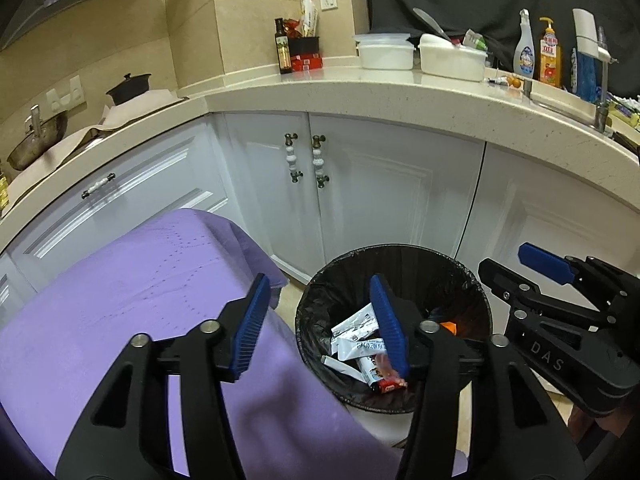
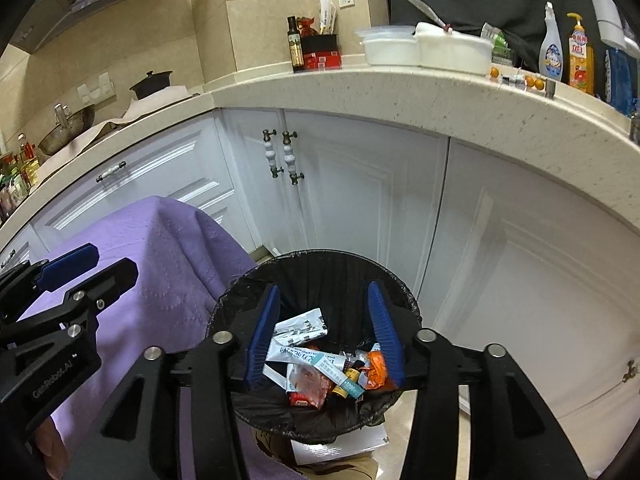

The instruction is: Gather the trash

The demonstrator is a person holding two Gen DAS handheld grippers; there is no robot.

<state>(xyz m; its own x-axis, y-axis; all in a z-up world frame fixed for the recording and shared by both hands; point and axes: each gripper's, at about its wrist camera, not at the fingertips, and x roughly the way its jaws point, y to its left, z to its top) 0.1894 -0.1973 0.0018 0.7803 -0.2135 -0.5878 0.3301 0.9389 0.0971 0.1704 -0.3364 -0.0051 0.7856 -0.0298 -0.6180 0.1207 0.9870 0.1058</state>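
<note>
A round trash bin with a black liner (image 1: 320, 304) (image 2: 240, 304) stands on the floor by the white cabinets. Several wrappers, packets and a small bottle lie inside it (image 1: 360, 340) (image 2: 316, 360). My left gripper (image 1: 320, 328) is open and empty, over the bin's left rim. My right gripper (image 2: 322, 332) is open and empty, right above the bin's mouth. The right gripper also shows at the right of the left wrist view (image 1: 560, 300), and the left gripper at the left of the right wrist view (image 2: 72, 280).
A purple cloth (image 1: 120, 300) (image 2: 160, 260) covers a surface left of the bin. White cabinets (image 1: 380, 192) stand close behind. The counter (image 1: 400, 92) holds white tubs, bottles and a black pot. Paper lies under the bin (image 2: 340, 446).
</note>
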